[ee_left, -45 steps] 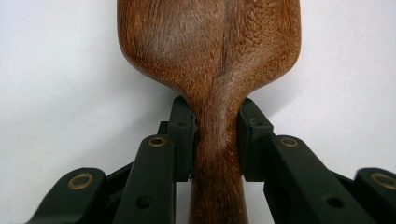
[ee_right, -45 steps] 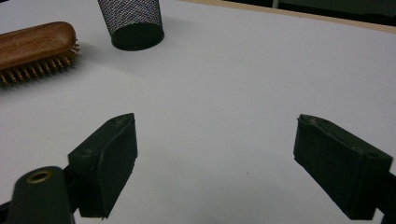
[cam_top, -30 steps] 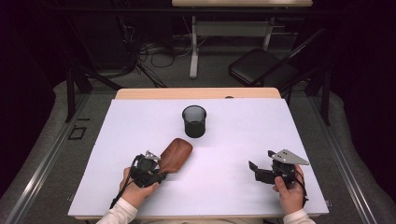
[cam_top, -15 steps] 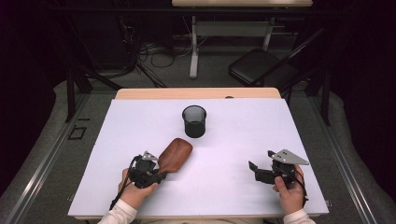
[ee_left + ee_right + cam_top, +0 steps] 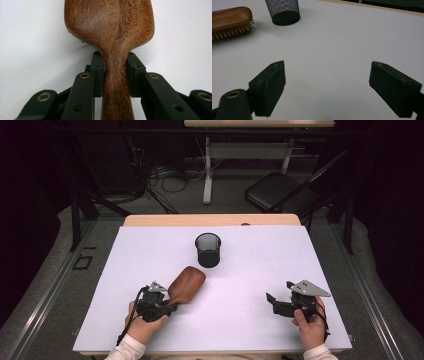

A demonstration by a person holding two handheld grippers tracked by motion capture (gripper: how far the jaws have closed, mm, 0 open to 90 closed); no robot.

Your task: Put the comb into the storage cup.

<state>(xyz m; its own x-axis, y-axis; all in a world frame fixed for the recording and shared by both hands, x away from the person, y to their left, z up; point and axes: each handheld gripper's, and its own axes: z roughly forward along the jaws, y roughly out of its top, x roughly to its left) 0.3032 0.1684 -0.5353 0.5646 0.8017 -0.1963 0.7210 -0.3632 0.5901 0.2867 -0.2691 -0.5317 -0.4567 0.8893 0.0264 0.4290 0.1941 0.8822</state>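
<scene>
The brush handle is clamped by the left tool; the right tool, at 3 o'clock, is held wide open and empty.

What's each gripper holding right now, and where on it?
Left gripper clamps the wooden hairbrush by its handle neck. Right gripper is open, holding nothing.

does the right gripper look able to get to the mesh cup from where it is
Probably yes: the right gripper is open and empty, and bare table lies between it and the mesh cup; the hairbrush sits off to the side.
</scene>
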